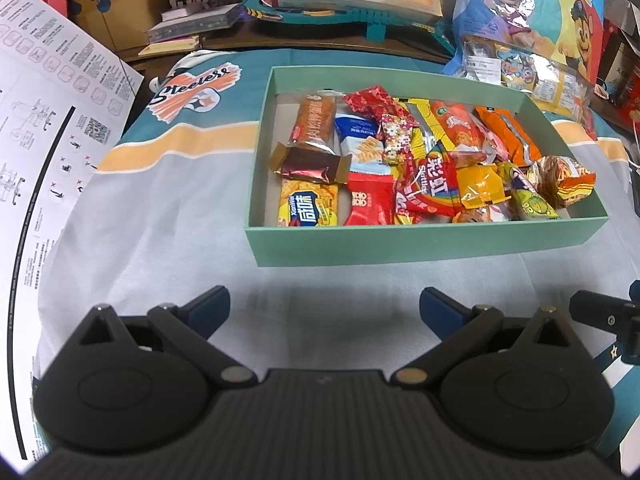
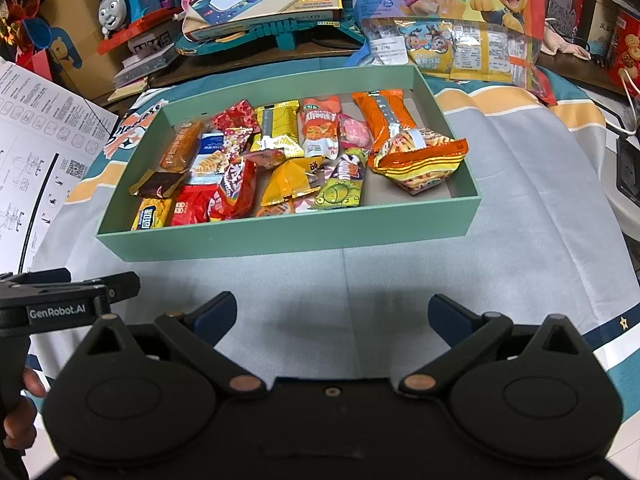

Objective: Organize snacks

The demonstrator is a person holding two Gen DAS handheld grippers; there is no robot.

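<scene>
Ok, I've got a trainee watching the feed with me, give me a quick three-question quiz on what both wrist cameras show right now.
1. True or false: the left gripper and the right gripper are both open and hold nothing.
2. Multiple choice: where are the loose snacks? A) scattered on the cloth, B) inside the green box, C) in the grippers.
3. Short answer: which end of the box has bare floor showing, in the right wrist view?

Key
1. True: the jaws of each stand apart over the grey cloth, short of the box.
2. B.
3. The right end, beside the orange patterned packet; the Skittles packet lies towards the crowded left.
</scene>
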